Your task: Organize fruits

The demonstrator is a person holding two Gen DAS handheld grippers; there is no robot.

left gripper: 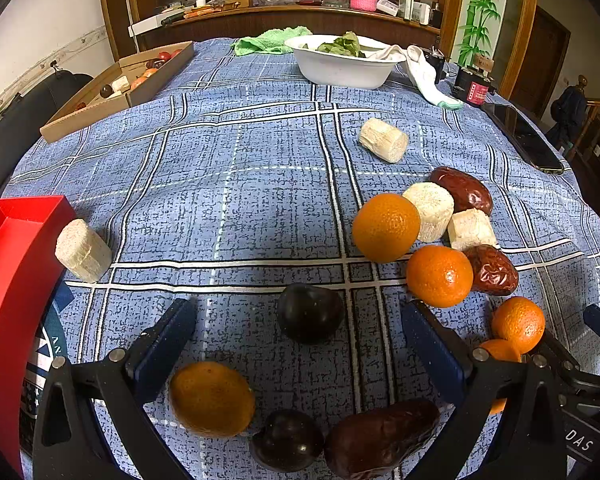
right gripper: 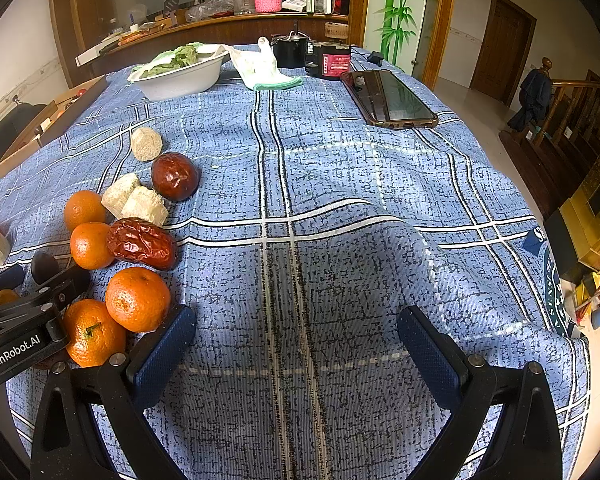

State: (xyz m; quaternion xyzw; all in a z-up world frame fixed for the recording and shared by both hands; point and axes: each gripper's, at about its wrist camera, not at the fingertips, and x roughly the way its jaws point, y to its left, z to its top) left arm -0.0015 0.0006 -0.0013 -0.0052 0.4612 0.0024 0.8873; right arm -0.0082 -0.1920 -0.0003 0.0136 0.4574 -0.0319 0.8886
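Observation:
My left gripper is open and low over the blue checked cloth. A dark plum sits between its fingertips. Closer in between the fingers lie an orange, a second plum and a red date. To the right is a cluster of oranges, dates and pale cut pieces. A red tray stands at the left with one pale piece beside it. My right gripper is open over bare cloth, with two oranges by its left finger.
At the far left is a cardboard box holding fruit. Further back stand a white bowl of greens, a green cloth and a white sock. A phone lies at the right. The tablecloth ridges up, and the table edge drops away on the right.

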